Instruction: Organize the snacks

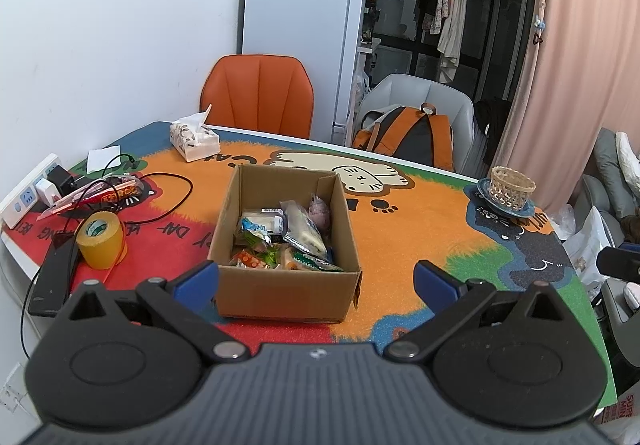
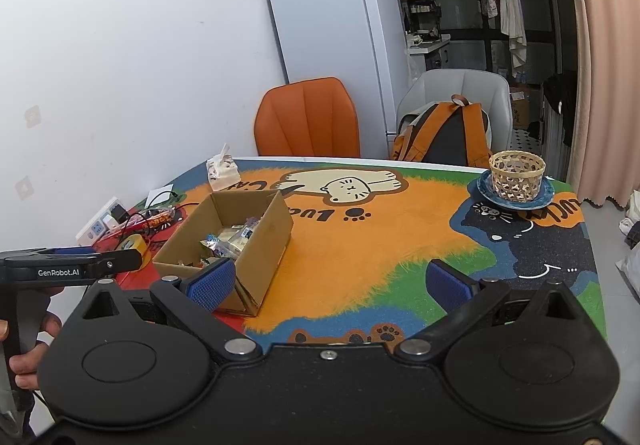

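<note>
Both-handed pose: left tongs (image 1: 316, 277) and right tongs (image 2: 330, 283) hover low over the surface (image 1: 420, 229), each spread wide and empty. Cardboard box (image 1: 256, 289), near the left tongs, holds the wrapped snacks (image 1: 286, 235). Woven basket (image 2: 517, 175) sits on a blue plate (image 2: 486, 193). Only the right wrist view shows the hand (image 2: 30, 349) gripping the left handle.

Ahead-left of the left claw, a roll of yellow tape (image 1: 100, 241) stands on the cat-print tabletop (image 1: 420, 221), a white power strip (image 1: 28, 193) and a tissue pack (image 1: 195, 139) beyond it. Far right ahead, a woven basket (image 1: 512, 189) sits on a blue plate (image 1: 486, 199). Past the tabletop: an orange chair (image 1: 258, 95), a white fridge (image 1: 304, 17) and an orange backpack (image 1: 408, 137) on a grey chair (image 1: 440, 93)
</note>
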The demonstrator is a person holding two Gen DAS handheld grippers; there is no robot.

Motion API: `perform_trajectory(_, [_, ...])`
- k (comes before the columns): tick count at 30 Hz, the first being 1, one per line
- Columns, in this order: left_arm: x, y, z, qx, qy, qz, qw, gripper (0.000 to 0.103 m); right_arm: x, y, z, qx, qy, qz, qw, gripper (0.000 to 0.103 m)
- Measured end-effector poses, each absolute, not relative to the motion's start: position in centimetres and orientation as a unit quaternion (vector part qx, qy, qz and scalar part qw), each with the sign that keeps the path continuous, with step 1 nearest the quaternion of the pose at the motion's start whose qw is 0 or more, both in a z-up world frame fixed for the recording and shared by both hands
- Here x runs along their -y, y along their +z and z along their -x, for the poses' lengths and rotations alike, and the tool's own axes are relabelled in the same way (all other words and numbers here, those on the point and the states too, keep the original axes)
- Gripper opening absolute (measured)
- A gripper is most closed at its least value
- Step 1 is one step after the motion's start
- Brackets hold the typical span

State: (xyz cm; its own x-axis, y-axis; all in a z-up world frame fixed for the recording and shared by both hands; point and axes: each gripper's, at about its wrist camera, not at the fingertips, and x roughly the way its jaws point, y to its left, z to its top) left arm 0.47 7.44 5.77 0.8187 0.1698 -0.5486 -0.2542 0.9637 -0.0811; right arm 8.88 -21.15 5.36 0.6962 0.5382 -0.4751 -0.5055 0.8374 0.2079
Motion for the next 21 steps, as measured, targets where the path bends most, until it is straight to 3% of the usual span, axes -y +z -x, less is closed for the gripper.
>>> perform_trajectory(21, [-7.63,5.51,-0.36,-0.279,0.11,0.08,0.951,0.103,20.92,5.47,-8.79,-0.268,0.287,-0.025,0.919,0.103])
